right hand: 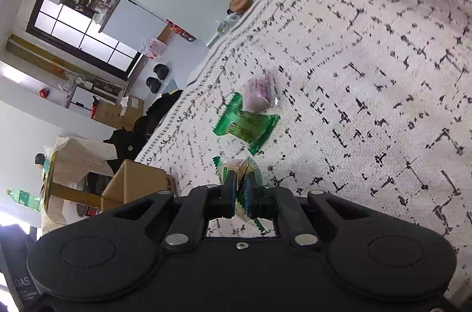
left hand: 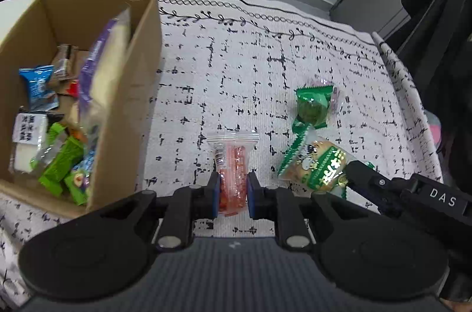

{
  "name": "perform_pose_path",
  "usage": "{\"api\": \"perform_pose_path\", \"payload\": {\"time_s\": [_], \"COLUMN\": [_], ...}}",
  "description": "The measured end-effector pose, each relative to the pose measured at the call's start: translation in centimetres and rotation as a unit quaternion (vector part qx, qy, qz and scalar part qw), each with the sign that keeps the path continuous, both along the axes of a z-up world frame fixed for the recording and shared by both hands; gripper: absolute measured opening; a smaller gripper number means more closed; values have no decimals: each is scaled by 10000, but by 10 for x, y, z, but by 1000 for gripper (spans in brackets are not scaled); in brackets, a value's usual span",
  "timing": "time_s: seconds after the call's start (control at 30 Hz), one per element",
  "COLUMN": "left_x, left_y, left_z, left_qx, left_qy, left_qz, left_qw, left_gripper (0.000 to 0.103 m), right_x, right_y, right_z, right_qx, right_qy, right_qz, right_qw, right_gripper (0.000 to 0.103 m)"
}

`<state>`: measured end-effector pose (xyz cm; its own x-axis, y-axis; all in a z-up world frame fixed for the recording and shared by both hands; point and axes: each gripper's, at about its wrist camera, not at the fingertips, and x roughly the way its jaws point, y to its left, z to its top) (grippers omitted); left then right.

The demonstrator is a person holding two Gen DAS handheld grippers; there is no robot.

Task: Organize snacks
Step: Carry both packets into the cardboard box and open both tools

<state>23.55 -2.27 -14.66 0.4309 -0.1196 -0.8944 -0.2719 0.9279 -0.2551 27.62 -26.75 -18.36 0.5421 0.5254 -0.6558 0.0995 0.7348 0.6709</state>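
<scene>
Patterned cloth (left hand: pixel 265 70) carries both grips: left gripper (left hand: pixel 233 194) pinches the red packet (left hand: pixel 233 173), right gripper (right hand: pixel 240 194) the biscuit packet (right hand: pixel 239 167); lift squarely toward the box (left hand: pixel 129 93) at ten o'clock.

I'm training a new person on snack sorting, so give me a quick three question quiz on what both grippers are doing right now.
1. True or false: the left hand-held gripper is shut on the orange snack packet.
2. Which does the right hand-held gripper grip?
A. the dark green packet
B. the round cake packet with the green band
C. the purple packet
3. Fill in: on the patterned cloth, the cardboard box of sorted snacks stands to the ____ of the orange snack packet in the left wrist view.

Key
1. True.
2. B; it is pinched by its wrapper end.
3. Left.
</scene>
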Motion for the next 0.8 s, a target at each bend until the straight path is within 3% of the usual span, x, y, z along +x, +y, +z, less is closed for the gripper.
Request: {"api": "perform_pose_path", "payload": {"time_s": [0.37, 0.8], "left_x": [-20, -36], "left_y": [22, 78], "left_z": [50, 100], "left_qx": [-23, 17], "left_qy": [-251, -502], "left_qz": [218, 582], "left_qw": [9994, 9970], "left_gripper": [17, 17], "right_x": [-15, -17], "right_y": [17, 55], "right_z": [48, 92], "right_qx": [-291, -329], "right_qy": [-235, -449], "right_qz": [161, 426], "right_qw": [9992, 9975], "right_gripper": [6, 6]}}
